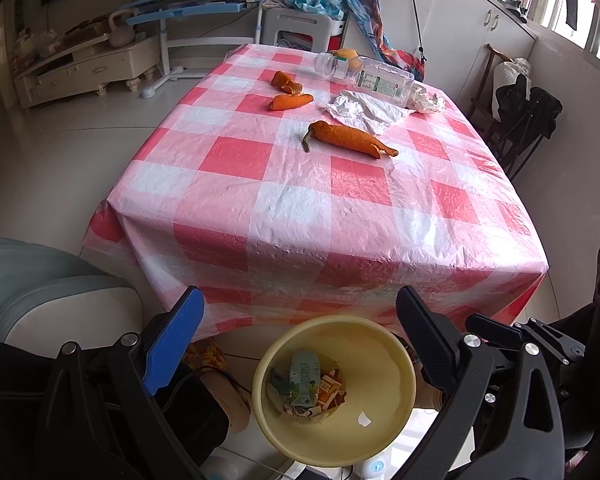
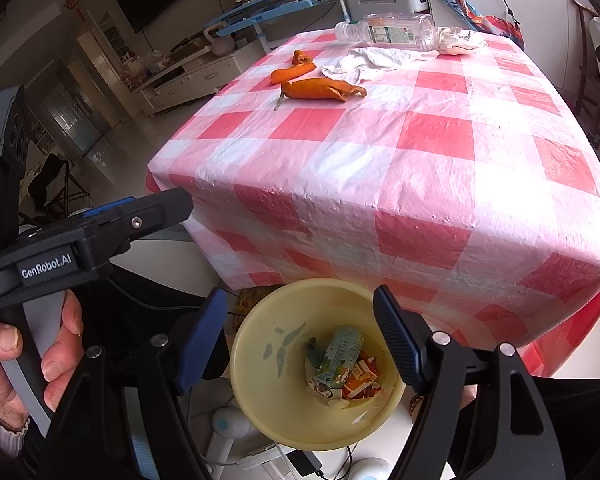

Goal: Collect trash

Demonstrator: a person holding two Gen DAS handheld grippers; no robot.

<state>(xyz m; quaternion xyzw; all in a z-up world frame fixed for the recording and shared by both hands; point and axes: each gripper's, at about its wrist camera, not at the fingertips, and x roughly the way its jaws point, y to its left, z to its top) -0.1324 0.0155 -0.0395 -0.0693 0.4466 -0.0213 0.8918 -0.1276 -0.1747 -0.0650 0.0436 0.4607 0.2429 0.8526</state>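
Both the left gripper [image 1: 300,328] and right gripper [image 2: 300,320] hang over the yellow bin [image 2: 260,420], jaws apart, holding nothing.

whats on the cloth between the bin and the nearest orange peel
Nothing: between the yellow bin on the floor and the nearest orange peel there is only bare checked tablecloth, over the table's near edge. Both wrist views show this.

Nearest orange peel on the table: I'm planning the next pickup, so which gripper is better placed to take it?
Slight edge to the left gripper: the nearest orange peel lies almost straight ahead of its open jaws, while it sits left of centre for the right gripper. Both hang open and empty over the yellow bin.
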